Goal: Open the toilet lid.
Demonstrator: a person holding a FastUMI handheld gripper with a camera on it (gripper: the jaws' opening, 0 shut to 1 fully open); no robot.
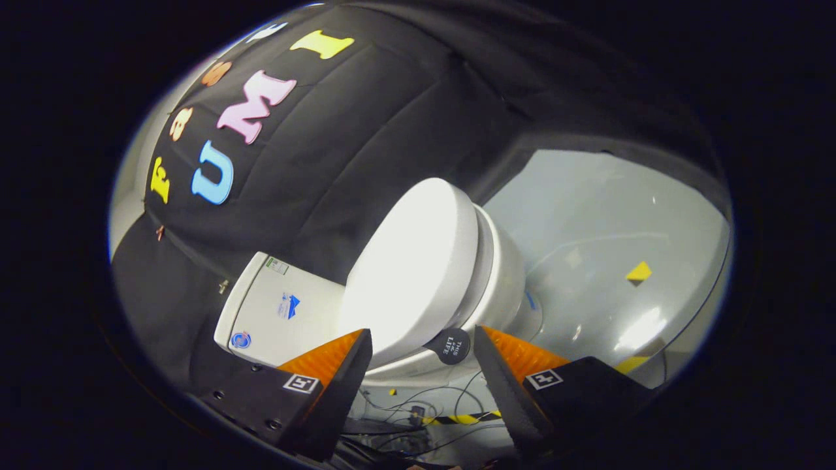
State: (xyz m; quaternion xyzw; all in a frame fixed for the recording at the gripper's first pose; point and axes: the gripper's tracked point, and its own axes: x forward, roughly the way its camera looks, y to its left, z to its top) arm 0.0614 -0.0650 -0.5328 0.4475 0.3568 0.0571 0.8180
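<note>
Gripper (423, 356) with fingers spread, grasping nothing; the toilet lid (408, 267) lies closed just ahead, its black round tab (452, 345) between the fingertips. Risk: the fingers may slip off the small tab, dropping the lid against the cistern (277, 310).

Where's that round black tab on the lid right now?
In the gripper view, the black tab sits at the toilet lid's edge, between the open gripper's fingertips, nearer the right one.

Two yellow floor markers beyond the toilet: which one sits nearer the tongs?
The yellow marker just past the right finger is nearer; the other yellow marker lies farther out on the floor. The tongs are open, with the black lid tab between their tips.
</note>
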